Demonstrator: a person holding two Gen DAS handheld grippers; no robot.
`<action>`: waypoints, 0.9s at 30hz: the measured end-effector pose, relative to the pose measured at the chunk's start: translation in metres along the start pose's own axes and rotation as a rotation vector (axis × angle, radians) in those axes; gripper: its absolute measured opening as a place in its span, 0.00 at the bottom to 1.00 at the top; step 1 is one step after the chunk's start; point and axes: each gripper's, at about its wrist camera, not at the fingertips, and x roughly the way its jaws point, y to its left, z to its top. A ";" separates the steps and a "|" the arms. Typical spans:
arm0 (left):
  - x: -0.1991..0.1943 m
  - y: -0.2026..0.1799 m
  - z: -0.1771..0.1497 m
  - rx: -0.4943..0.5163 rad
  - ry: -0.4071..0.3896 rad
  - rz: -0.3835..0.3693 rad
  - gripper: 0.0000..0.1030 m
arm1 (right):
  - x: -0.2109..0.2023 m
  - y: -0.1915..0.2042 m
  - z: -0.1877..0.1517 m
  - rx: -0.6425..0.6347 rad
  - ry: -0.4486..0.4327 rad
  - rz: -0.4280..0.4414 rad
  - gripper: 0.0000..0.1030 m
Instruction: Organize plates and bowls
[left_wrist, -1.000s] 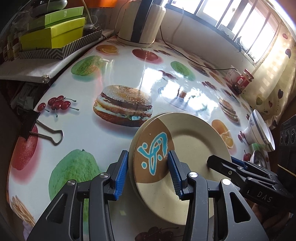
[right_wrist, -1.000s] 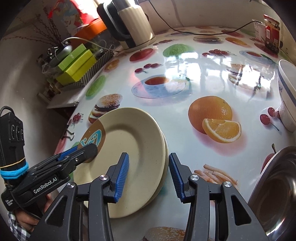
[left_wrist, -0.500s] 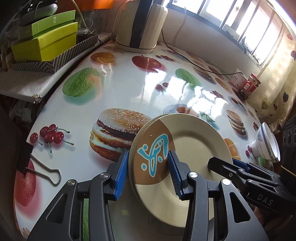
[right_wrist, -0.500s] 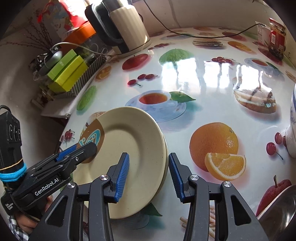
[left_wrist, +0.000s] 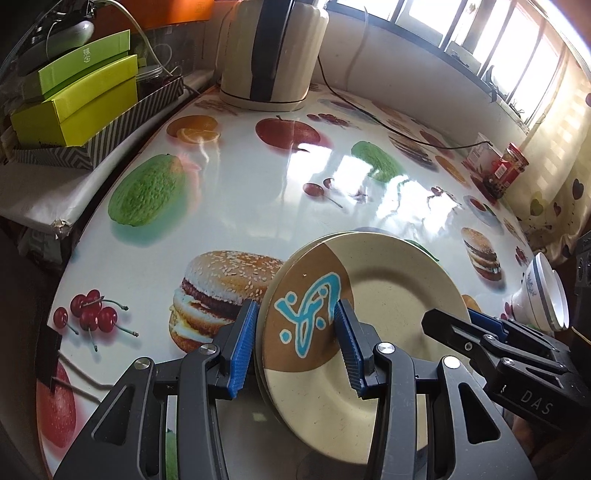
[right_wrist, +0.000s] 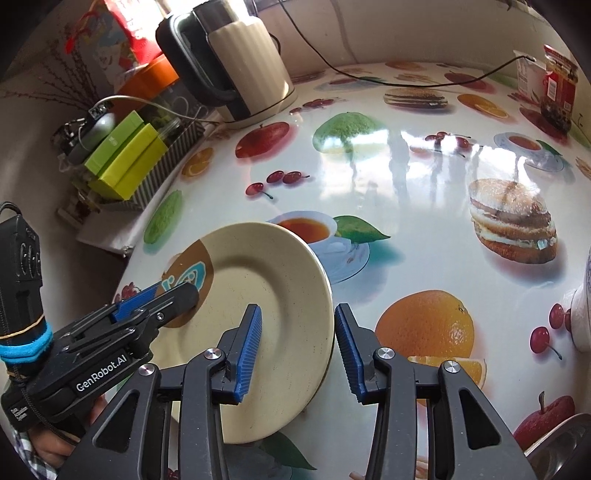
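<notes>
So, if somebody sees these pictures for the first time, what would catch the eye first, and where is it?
First comes the stack of beige plates with a brown patch and blue drawing, held near the front between both tongs: the left tongs grip one rim, the right tongs the opposite rim. Next is the glossy tablecloth printed with burgers and fruit. At the back stands a cream electric kettle.

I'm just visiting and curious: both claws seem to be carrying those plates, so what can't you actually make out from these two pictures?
- Stack of plates: the exact count; only rim edges peek from under the top plate in both views.
- Bowl: its inside; seen side-on at the left view's edge, cut off in the right view.
- Metal pan: mostly cut off by the right view's corner.
- Jar: label too small.
</notes>
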 end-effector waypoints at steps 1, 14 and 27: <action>0.000 0.000 0.000 0.001 0.000 -0.001 0.43 | 0.000 0.000 0.001 -0.003 -0.003 0.003 0.40; -0.010 -0.006 -0.003 0.034 -0.022 0.091 0.43 | -0.002 -0.003 0.000 0.016 -0.015 -0.024 0.40; -0.037 -0.019 -0.019 0.046 -0.076 0.174 0.43 | -0.023 -0.003 -0.011 0.005 -0.069 -0.095 0.43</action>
